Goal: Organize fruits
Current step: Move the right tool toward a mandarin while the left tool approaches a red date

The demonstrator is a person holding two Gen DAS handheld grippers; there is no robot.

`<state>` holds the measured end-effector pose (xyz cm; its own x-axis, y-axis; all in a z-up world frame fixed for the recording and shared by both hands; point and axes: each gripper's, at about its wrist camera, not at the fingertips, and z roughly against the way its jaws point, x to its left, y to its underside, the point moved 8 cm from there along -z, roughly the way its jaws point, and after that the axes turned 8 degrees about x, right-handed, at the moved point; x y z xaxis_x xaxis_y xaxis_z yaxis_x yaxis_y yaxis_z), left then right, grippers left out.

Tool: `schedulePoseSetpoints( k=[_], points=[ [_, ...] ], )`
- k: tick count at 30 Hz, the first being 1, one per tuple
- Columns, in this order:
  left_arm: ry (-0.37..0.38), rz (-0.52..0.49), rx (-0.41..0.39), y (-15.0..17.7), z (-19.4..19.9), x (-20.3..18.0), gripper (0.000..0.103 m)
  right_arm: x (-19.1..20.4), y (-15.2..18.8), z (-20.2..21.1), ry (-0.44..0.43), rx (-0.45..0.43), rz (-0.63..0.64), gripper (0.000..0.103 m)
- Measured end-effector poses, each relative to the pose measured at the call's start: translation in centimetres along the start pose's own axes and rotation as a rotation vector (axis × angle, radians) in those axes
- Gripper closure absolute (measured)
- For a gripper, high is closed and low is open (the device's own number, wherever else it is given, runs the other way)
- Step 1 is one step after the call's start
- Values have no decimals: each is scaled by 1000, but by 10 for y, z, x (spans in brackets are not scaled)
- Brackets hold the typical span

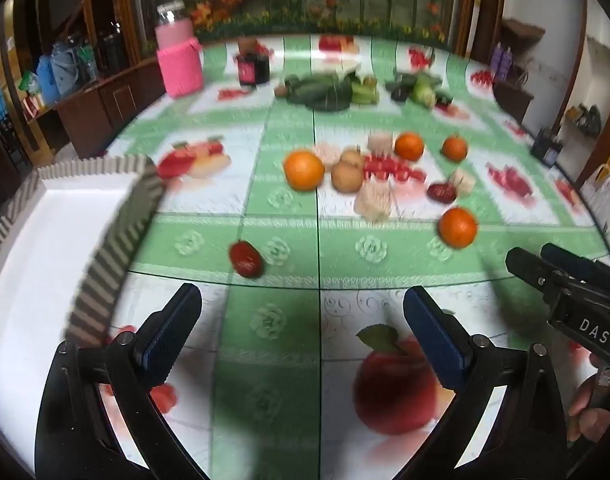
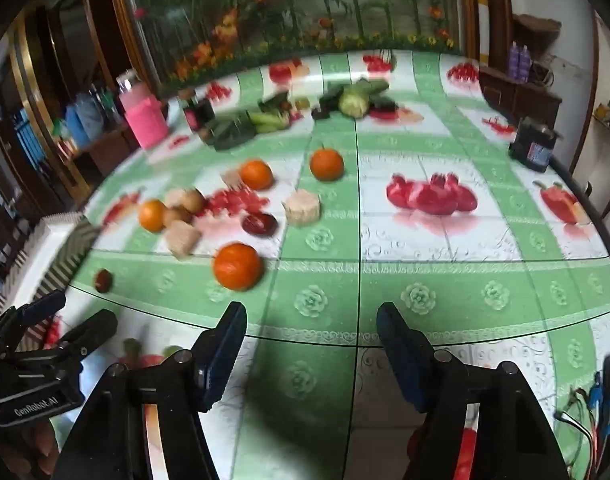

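Several oranges lie loose on the fruit-print tablecloth; the nearest orange (image 1: 457, 227) (image 2: 237, 266) sits ahead of both grippers. A small red fruit (image 1: 245, 259) (image 2: 103, 280) lies close ahead of my left gripper (image 1: 305, 312), which is open and empty over the cloth. Two brown fruits (image 1: 347, 176) (image 2: 176, 215), a dark red fruit (image 1: 441, 192) (image 2: 259, 224) and white foam nets (image 1: 375, 200) (image 2: 303, 207) are scattered farther back. My right gripper (image 2: 311, 332) is open and empty too. A white foam box (image 1: 45, 240) (image 2: 45, 256) with ribbed walls stands at the left.
Green vegetables (image 1: 325, 90) and corn (image 2: 353, 104) lie at the back of the table. A pink-sleeved bottle (image 1: 179, 60) and a dark jar (image 1: 253, 68) stand at the back left. A dark box (image 2: 533, 146) sits by the right table edge.
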<state>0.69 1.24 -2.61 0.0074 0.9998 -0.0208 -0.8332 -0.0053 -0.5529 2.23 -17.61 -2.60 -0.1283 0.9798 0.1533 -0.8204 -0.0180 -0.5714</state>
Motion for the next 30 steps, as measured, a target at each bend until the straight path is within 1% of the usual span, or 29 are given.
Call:
schedulePoseSetpoints(
  k=[1,4,7,11,13,17,22,26,30],
  points=[
    [6,-2,-26,-1,7,-1,1,5,0,7,-4,-18,8,36],
    [24,1,-64,0,24,3,1,14,0,21,-37,-54,19,36],
    [21,-4,-91,2,34,5,1,18,-1,32,-48,-81,22,36],
    [38,0,-111,7,45,11,1,23,0,41,-39,-101,44,36],
    [49,6,-119,8,49,15,1,24,1,47,-49,-119,61,36],
    [35,4,-132,10,54,21,1,26,1,53,-48,-138,70,36],
    [56,10,-134,12,57,26,1,23,1,53,-39,-126,68,36],
    [45,12,-125,12,53,32,1,22,3,47,-61,-102,67,37],
    [57,21,-111,11,49,35,1,27,3,42,-89,-91,84,40]
  ],
)
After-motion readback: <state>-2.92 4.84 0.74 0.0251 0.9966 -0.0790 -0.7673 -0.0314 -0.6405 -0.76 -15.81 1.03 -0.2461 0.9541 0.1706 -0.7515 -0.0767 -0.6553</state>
